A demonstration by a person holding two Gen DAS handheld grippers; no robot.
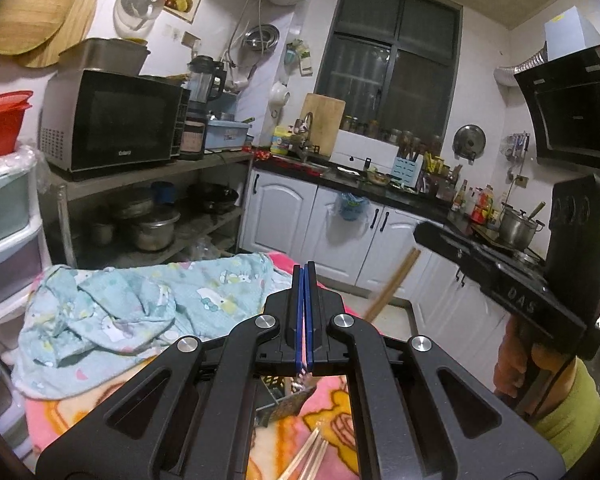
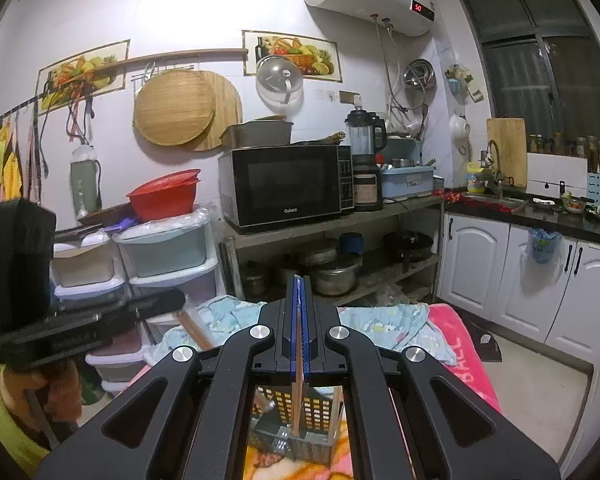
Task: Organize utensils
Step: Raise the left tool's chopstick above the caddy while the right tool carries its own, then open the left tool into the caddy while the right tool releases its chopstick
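Observation:
My right gripper is shut on wooden chopsticks, which run down between the blue pads into a dark mesh utensil basket below it. My left gripper is shut, and something thin shows at the base of its pads above the same basket; I cannot tell what it is. More loose chopsticks lie on the pink patterned blanket under the left gripper. The right gripper's chopsticks also show in the left wrist view. Both grippers hover above the table.
A light blue cloth lies crumpled on the blanket's far side. Behind stand a metal rack with a microwave, plastic drawers and white cabinets. The person's hand in a green sleeve holds the right gripper.

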